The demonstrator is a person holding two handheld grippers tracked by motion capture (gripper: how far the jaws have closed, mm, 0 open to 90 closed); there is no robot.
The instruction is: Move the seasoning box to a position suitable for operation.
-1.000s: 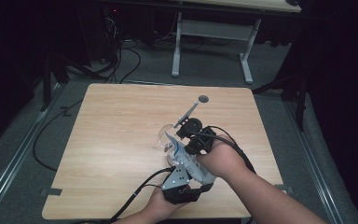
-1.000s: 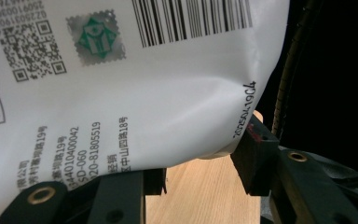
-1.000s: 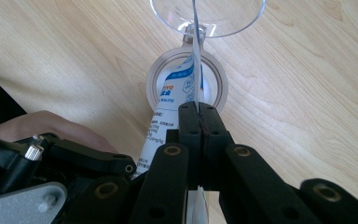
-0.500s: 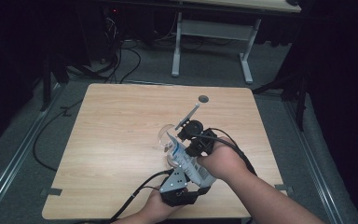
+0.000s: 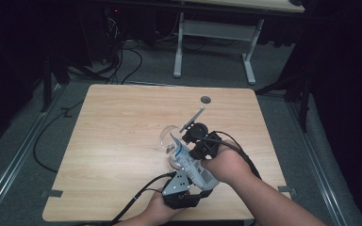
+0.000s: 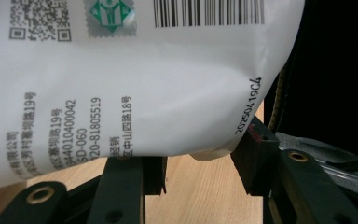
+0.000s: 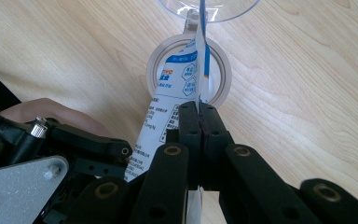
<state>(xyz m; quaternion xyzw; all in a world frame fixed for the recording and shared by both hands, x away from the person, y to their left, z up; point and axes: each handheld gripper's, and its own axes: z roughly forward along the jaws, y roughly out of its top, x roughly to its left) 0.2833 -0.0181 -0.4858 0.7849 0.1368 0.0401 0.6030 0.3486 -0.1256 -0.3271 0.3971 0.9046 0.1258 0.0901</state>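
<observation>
Pouch (image 5: 191, 162) is soft, light and a little slippery, held above the table (image 5: 118, 141) over a clear glass (image 5: 169, 139). Right claw (image 7: 199, 116) is clamped on its thin sealed edge; left claw (image 6: 198, 163) grips its bottom part.

White pouch (image 6: 135, 84): barcode, QR codes, "2025041904", "020-81805519".

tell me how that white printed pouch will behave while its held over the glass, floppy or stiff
Probably floppy: the pouch creases where the right hand-held gripper pinches its edge flat. It likely sags without support, since the left hand-held gripper holds its bulging lower end. The stemmed glass beneath looks tippy and fragile if the pouch nudges it.
</observation>
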